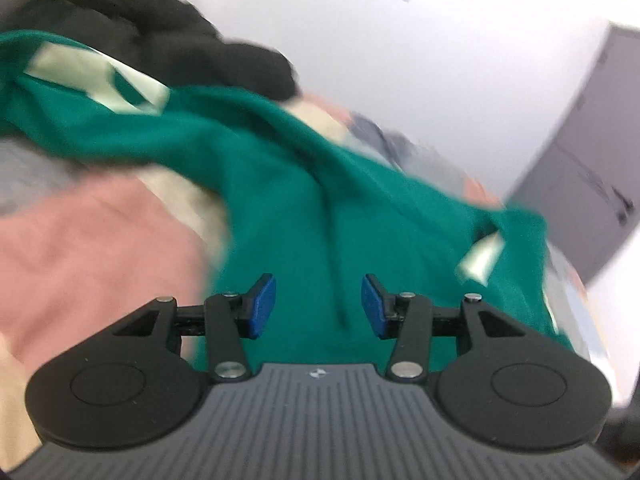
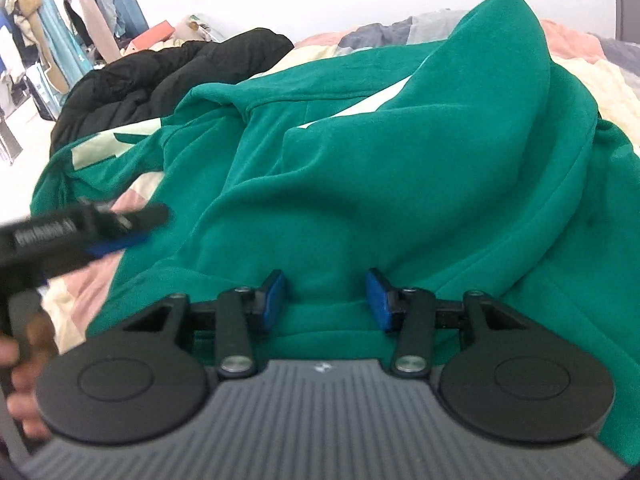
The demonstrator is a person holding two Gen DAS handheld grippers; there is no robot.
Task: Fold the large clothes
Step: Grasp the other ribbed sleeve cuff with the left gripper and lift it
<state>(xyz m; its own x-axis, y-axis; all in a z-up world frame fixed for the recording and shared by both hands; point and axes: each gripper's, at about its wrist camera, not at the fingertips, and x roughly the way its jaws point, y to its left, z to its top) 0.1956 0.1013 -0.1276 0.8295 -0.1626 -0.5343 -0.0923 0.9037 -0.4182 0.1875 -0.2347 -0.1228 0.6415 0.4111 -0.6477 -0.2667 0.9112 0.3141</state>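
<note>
Green hoodie (image 2: pixel 400 168) fabric fills the space right in front of the right claw (image 2: pixel 326 300), with a bunched fold of it sitting between the blue pads (image 2: pixel 378 300). Can't honestly tell if the pads are pinching that fold or just sitting either side of it, the jaws stand partway apart. Hoodie is spread out crumpled on a bed, on top of a patchwork quilt (image 2: pixel 592 76) in pink, cream and grey, hood part humped up toward the right.

Left claw (image 1: pixel 318 306) view is pretty blurry, but its pads (image 1: pixel 262 306) are clearly apart with nothing pinched, just hovering over the same green fabric (image 1: pixel 304 184). From the right wrist view that left claw (image 2: pixel 120 232) comes in from the left edge over the hoodie's near-left part, with a hand (image 2: pixel 20 376) on its handle.

Black puffy jacket (image 2: pixel 160 76) lies heaped behind the hoodie on the left, touching it. Pale mint print (image 1: pixel 96 76) shows on the green near that jacket. Rack of hanging clothes (image 2: pixel 60 12) in the far left corner, white wall (image 1: pixel 440 60) behind the bed
</note>
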